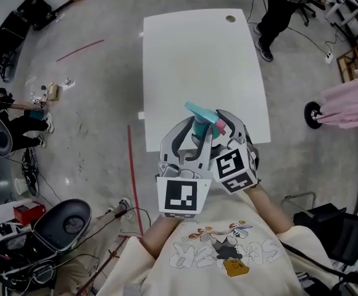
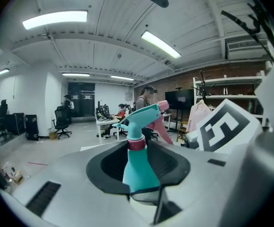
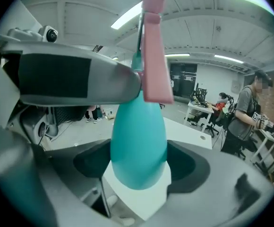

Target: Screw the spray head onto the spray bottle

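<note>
Above the near edge of the white table (image 1: 197,54), I had both grippers raised close to my chest, side by side, with the spray bottle (image 1: 199,130) up in the air between them. The left gripper (image 1: 188,135) was clamped on the bottle's lower teal body; in its own view the bottle (image 2: 139,169) stood upright between the dark pads. The spray head (image 2: 139,119) sat on top, with its pink collar (image 2: 137,144) down on the neck. Whether the collar was screwed tight I could not tell. The pink trigger (image 2: 163,134) pointed toward the right gripper's marker cube (image 2: 224,126). The right gripper (image 1: 231,128) was closed on the bottle too. In the right gripper view the rounded teal body (image 3: 139,145) filled the gap between the pads, and the trigger (image 3: 153,56) rose above it.
</note>
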Motion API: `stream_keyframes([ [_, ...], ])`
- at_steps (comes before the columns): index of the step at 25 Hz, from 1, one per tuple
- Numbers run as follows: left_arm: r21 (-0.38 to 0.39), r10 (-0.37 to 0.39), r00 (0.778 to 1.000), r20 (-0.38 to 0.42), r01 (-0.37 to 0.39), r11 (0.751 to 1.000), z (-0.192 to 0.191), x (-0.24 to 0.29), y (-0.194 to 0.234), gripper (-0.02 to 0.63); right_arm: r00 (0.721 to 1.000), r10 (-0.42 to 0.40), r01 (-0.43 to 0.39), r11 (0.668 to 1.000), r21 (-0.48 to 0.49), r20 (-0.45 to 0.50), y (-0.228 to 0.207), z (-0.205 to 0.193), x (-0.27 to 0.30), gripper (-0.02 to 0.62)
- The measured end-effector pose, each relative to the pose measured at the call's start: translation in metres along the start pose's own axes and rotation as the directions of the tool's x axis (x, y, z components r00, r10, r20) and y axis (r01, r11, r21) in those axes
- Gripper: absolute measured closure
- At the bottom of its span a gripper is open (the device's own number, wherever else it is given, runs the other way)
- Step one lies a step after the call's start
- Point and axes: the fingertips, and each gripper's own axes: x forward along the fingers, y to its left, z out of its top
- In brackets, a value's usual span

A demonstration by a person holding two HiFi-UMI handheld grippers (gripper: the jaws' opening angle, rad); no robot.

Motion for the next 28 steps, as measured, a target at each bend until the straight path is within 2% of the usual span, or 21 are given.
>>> stream_keyframes([
  [5, -0.012, -0.066, 0.997, -0.042, 0.066, 0.998, -0.001, -0.012, 0.002, 0.489, 1.000, 0.027, -0.027, 0.987, -0.156, -0.004, 0.001, 0.004, -0.003, 0.221],
  [8, -0.053, -0.095, 0.993, -0.073, 0.091, 0.994, -0.002, -0.017, 0.004, 0.488, 1.000, 0.022, -0.024, 0.976, -0.214, -0.010, 0.000, 0.005, -0.008, 0.221],
  [13, -0.165, -0.083, 0.996, -0.039, 0.075, 0.983, 0.003, -0.021, 0.007, 0.486, 1.000, 0.020, -0.018, 0.965, -0.262, 0.005, 0.007, 0.007, -0.008, 0.221],
  [16, -0.168, -0.063, 0.997, -0.042, 0.055, 0.984, 0.003, -0.020, 0.009, 0.486, 1.000, -0.020, 0.021, 0.951, -0.308, 0.007, 0.006, 0.007, -0.006, 0.221],
  [18, -0.158, -0.068, 0.997, -0.044, 0.060, 0.986, 0.002, -0.021, 0.010, 0.479, 1.000, -0.019, 0.018, 0.949, -0.315, 0.000, 0.008, 0.006, -0.006, 0.221],
  [21, -0.117, -0.110, 0.993, -0.052, 0.103, 0.988, 0.001, -0.023, 0.005, 0.479, 0.996, 0.088, -0.088, 0.949, -0.302, -0.014, 0.016, 0.001, -0.009, 0.221],
  [23, -0.075, -0.182, 0.981, -0.066, 0.177, 0.981, 0.001, -0.023, 0.000, 0.479, 0.981, 0.191, -0.192, 0.928, -0.321, -0.035, 0.019, -0.003, -0.011, 0.222],
  [25, -0.031, -0.280, 0.956, -0.086, 0.278, 0.960, 0.001, -0.024, -0.007, 0.479, 0.953, 0.296, -0.300, 0.883, -0.360, -0.067, 0.022, -0.006, -0.016, 0.222],
  [28, 0.024, -0.433, 0.892, -0.126, 0.439, 0.898, -0.001, -0.034, -0.020, 0.479, 0.883, 0.455, -0.458, 0.785, -0.418, -0.113, 0.033, -0.013, -0.031, 0.222],
])
